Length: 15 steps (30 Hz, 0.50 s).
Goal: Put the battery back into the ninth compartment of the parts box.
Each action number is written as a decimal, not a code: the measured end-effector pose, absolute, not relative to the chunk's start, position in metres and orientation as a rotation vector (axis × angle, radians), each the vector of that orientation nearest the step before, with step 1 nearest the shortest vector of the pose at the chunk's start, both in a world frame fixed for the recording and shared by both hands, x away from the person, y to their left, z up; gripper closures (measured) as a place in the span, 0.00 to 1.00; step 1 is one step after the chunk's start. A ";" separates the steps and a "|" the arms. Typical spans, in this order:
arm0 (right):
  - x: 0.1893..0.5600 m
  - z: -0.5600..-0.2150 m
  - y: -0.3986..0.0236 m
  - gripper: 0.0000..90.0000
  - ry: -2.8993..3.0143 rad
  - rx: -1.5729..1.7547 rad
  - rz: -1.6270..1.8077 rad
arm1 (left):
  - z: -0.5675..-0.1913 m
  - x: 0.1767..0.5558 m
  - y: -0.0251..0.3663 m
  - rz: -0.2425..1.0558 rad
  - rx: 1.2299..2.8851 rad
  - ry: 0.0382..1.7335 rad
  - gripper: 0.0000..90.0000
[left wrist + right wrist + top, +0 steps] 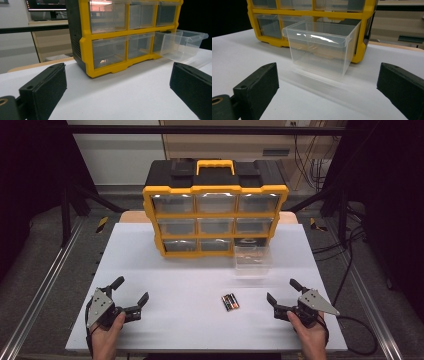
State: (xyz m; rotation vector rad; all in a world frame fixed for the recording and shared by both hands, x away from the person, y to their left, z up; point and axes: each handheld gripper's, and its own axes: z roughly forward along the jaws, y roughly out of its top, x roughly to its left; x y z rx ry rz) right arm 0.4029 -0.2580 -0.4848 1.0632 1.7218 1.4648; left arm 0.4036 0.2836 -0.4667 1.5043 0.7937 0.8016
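A yellow and black drawer cabinet [215, 205] [120, 35] [312, 15] stands at the back of the white table [200, 285]. Its bottom right clear drawer [252, 259] [182, 43] [322, 50] is pulled out onto the table in front of its slot. A small pack of batteries [230, 302] lies near the front, between the two hands. My left gripper [131, 291] [117, 87] rests at the front left, open and empty. At the front right, my right gripper [283, 292] [327, 87] is open too, empty, and faces the clear drawer.
The cabinet's other drawers are pushed in. Metal rails [47, 280] run along both sides of the table, and cables [350, 270] trail on the floor to the right. A wooden board [135, 216] shows behind the table's white surface.
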 end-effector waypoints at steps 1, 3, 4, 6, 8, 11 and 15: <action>0.403 -0.485 -0.258 0.04 1.721 1.062 1.464 | -0.466 0.403 0.284 0.801 1.501 0.797 0.01; 0.402 -0.485 -0.258 0.04 1.725 1.074 1.473 | -0.466 0.403 0.284 0.801 1.499 0.800 0.01; 0.401 -0.484 -0.258 0.04 1.726 1.081 1.479 | -0.466 0.404 0.284 0.801 1.499 0.805 0.01; 0.401 -0.484 -0.258 0.04 1.728 1.102 1.482 | -0.467 0.404 0.284 0.801 1.503 0.809 0.01; 0.400 -0.483 -0.257 0.04 1.732 1.102 1.472 | -0.467 0.404 0.284 0.802 1.504 0.810 0.01; 0.400 -0.484 -0.252 0.11 1.756 1.120 1.394 | -0.467 0.403 0.284 0.820 1.498 0.833 0.01; 0.399 -0.483 -0.243 0.12 1.763 1.167 1.331 | -0.467 0.403 0.285 0.834 1.490 0.850 0.00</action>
